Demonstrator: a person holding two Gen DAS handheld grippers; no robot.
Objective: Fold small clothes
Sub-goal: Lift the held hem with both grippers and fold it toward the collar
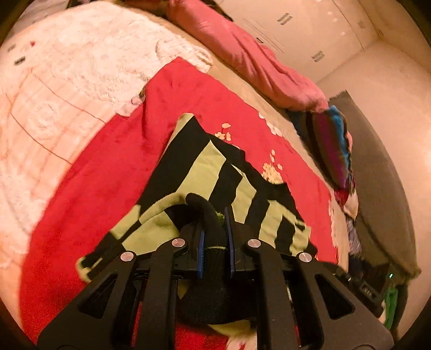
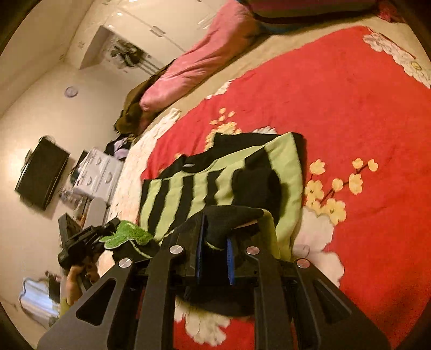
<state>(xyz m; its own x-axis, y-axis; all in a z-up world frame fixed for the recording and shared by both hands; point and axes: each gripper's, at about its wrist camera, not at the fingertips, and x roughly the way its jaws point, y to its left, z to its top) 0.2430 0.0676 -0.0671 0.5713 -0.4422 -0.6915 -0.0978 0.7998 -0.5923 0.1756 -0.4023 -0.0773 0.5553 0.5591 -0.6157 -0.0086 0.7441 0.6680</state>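
Observation:
A small black-and-green striped garment lies on a red flowered blanket. My left gripper is shut on a black edge of the garment, which bunches up between its blue pads. In the right wrist view the same striped garment is partly lifted, and my right gripper is shut on another black edge of it. The left gripper shows at the left of that view, held by a hand, with green fabric beside it.
A pink pillow and a white fluffy blanket lie beyond the red one. A multicoloured cloth hangs at the bed's edge. Wardrobe doors, a dark screen and white drawers stand beyond the bed.

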